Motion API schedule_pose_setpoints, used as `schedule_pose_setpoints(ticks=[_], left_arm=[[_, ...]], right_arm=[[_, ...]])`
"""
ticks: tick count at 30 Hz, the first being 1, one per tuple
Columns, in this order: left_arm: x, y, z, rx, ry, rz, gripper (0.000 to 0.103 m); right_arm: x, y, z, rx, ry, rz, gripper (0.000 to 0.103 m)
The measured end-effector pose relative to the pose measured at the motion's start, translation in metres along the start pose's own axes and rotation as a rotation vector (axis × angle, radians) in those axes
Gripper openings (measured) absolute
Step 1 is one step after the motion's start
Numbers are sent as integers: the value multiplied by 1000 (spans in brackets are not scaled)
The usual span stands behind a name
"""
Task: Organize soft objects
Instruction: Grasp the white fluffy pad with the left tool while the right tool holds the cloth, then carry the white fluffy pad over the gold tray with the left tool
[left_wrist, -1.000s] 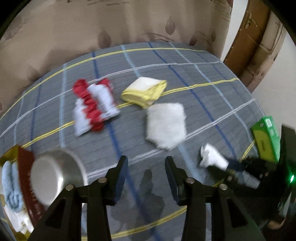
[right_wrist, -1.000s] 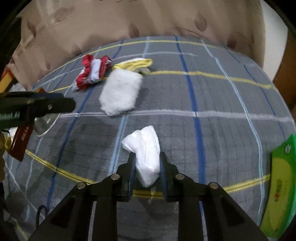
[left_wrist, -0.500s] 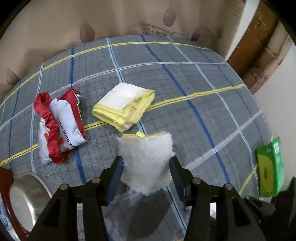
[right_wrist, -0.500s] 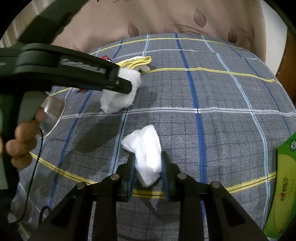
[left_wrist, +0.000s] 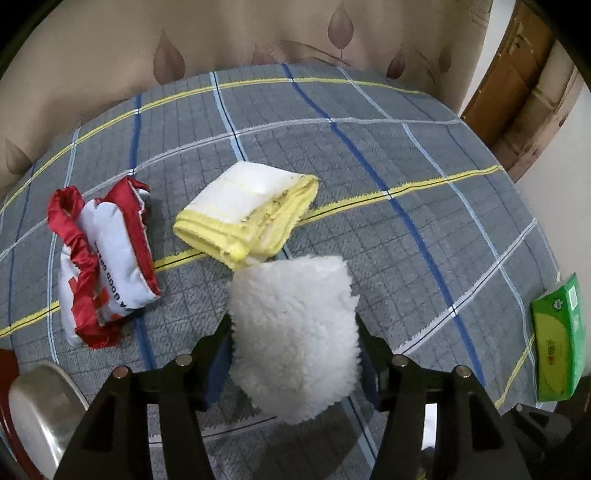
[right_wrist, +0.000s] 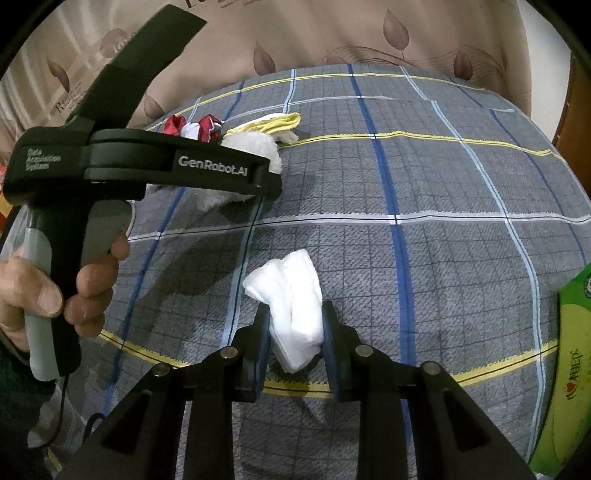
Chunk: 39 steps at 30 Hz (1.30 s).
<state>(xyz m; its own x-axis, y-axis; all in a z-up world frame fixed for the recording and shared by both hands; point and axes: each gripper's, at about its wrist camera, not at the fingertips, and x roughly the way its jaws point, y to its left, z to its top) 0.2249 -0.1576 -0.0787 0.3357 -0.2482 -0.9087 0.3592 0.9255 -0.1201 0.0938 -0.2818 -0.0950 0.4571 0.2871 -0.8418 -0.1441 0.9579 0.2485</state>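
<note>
Soft objects lie scattered over the grey plaid bedspread (left_wrist: 424, 155), which fills both views and carries everything. Going down in size, the red-and-white printed pouch (left_wrist: 107, 266) lies to the left in the left wrist view, the folded yellow-edged cloth (left_wrist: 247, 210) just to its right, and nearest the camera the white fleece pad (left_wrist: 295, 332), its far edge touching or overlapping the yellow cloth. A green tissue box (left_wrist: 557, 339) sits well apart at the right edge, and a metal bowl (left_wrist: 40, 410) at the lower left. The left gripper (left_wrist: 295, 350) straddles the fleece pad, its jaws opening and standing wide on either side; whether the pads press the pile I cannot tell. The pad's long axis runs roughly along the fingers, away from the camera, so it lies straight ahead between the jaws. The right gripper (right_wrist: 295, 332) is clamped narrow on a smaller folded white cloth (right_wrist: 291, 295), likewise lengthwise between the fingers. The left hand is judged nearer the fleece pad.
</note>
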Motion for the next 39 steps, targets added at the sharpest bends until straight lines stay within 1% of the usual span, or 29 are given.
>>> schedule_pose_setpoints(ticks=[2, 5, 7, 15, 22, 25, 28, 34, 39], left_arm=[[-3, 3, -2, -9, 1, -9, 49], [-12, 5, -5, -14, -10, -14, 45], [-21, 8, -13, -15, -22, -18, 44], [-55, 8, -28, -7, -58, -4, 44], [-94, 25, -50, -26, -94, 20, 44], [-113, 36, -63, -32, -106, 55, 44], [-134, 52, -77, -50, -119, 69, 44], [-174, 91, -105, -99, -153, 139, 44], [-206, 132, -130, -155, -180, 213, 44]], right_arm=[[0, 0, 0, -1, -1, 0, 25], [0, 0, 0, -3, -1, -4, 25], [0, 1, -1, -4, -2, -7, 25], [1, 3, -1, -17, -10, -26, 25], [1, 7, -2, -47, -18, -55, 25], [2, 9, -2, -60, -22, -67, 25], [2, 11, -3, -68, -26, -78, 25], [2, 14, -4, -76, -29, -94, 25], [1, 14, -5, -77, -31, -98, 25]])
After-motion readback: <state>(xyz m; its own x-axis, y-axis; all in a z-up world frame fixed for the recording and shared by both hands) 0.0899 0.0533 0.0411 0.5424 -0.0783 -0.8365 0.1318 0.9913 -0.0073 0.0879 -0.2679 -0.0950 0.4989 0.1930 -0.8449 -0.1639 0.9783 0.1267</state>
